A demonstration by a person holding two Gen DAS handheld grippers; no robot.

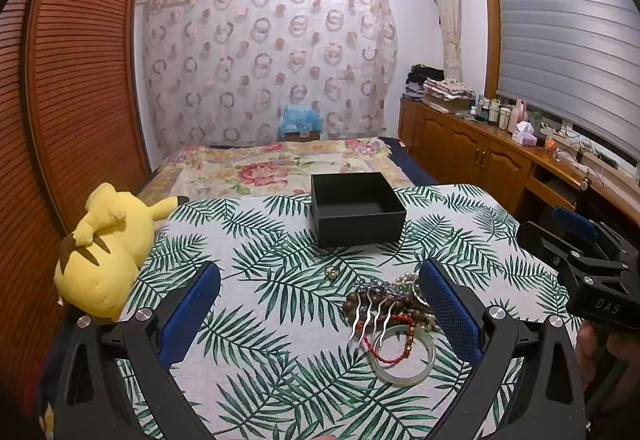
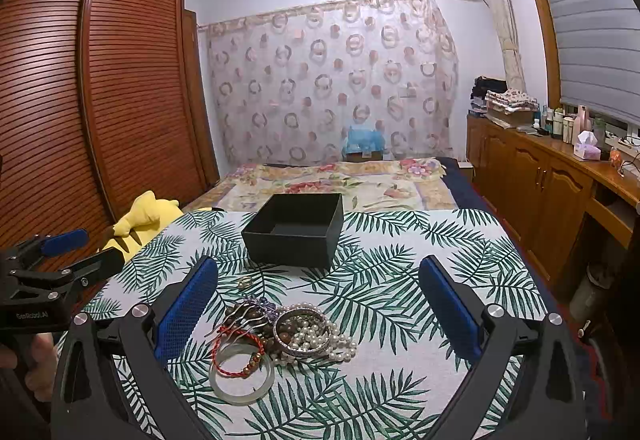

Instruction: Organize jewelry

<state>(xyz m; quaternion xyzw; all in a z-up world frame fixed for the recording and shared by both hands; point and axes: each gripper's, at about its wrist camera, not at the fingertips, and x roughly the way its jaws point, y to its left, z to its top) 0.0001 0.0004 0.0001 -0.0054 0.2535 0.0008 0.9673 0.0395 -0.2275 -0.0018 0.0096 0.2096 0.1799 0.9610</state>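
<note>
So we've got both grippers, left and right, spread wide and holding nothing, jewelry pile near, box behind it.

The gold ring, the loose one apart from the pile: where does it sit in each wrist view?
Left wrist: ring lies just below centre, on the cloth between the black box and the jewelry pile.
Right wrist: ring lies left of centre, below the box's near left corner.
Shared landmark: the black box.

Both wrist views face bedward; share black box.
</note>
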